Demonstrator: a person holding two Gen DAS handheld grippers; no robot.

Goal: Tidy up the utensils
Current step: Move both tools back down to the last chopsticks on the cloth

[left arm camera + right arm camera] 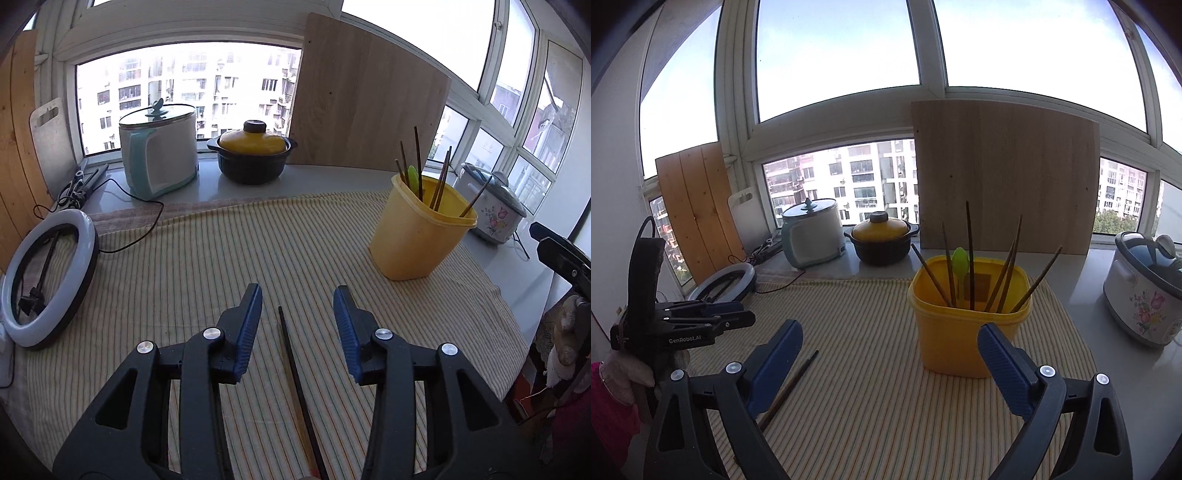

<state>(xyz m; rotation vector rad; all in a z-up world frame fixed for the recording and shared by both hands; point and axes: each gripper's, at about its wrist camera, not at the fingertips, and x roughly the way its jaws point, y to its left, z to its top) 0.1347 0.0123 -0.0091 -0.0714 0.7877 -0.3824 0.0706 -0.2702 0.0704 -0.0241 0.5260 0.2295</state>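
Chopstick (295,373) btwn spread left tongs (297,295) | right tongs (886,332) spread, empty | yellow tub (964,332) ahead

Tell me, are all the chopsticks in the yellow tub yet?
Not quite. Several chopsticks and a green spoon already stand in the yellow tub. Both the left hand-held gripper and the right hand-held gripper are open and empty. One pair of chopsticks lies on the striped cloth.

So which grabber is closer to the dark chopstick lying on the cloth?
Left. The left gripper has its open fingers on either side of the chopstick, not squeezing it. The right gripper is open too, with the chopstick off to its left, facing the yellow tub.
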